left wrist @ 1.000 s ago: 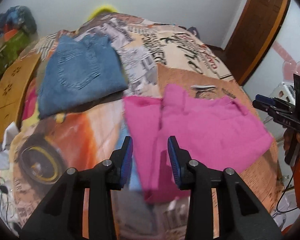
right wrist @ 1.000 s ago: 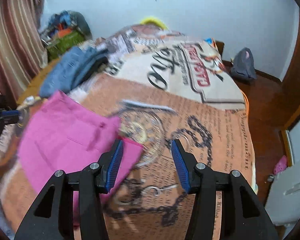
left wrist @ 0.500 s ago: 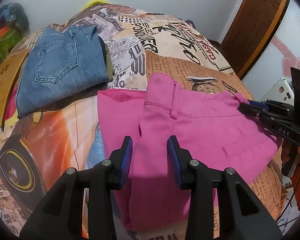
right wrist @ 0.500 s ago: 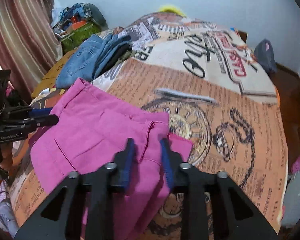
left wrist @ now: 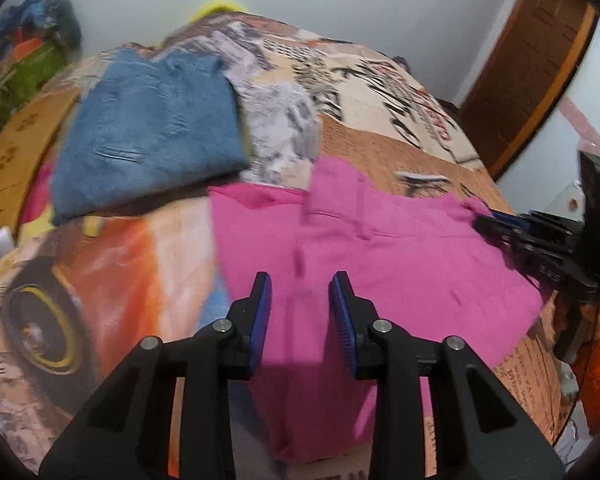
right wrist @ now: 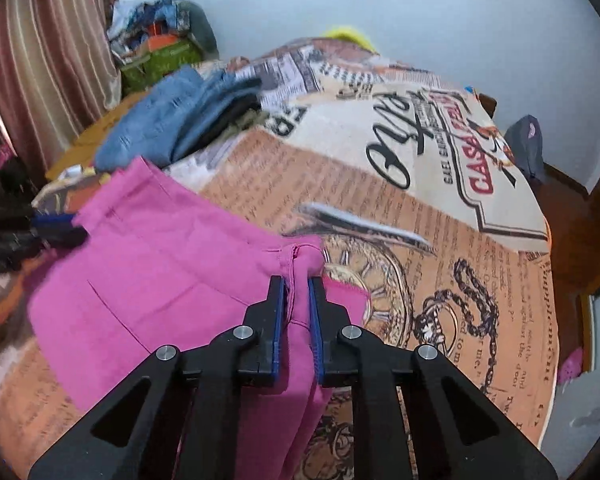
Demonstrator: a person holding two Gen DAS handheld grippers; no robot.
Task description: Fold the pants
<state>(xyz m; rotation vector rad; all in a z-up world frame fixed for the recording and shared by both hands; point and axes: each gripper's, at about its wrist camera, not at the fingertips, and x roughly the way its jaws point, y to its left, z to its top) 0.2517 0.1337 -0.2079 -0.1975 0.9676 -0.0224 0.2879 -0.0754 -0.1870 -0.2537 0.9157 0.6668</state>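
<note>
The pink pants lie partly folded on the bed, near its front edge, with a stack of folded jeans well apart toward the headboard side.

Step in hand: gripping a corner for the next fold. The right tongs are closed on a bunched corner of the pants at the waistband end — fabric fills the narrow gap between the blue pads. The left tongs hang above the middle of the garment, parted wide and holding nothing.

Next move, as judged: the left tongs need to descend and pinch the matching edge, so both ends lift together and the layers stay aligned.

Pose: both tools point forward and slightly downward across the bed; the right tool reaches in from the garment's right side.
</note>
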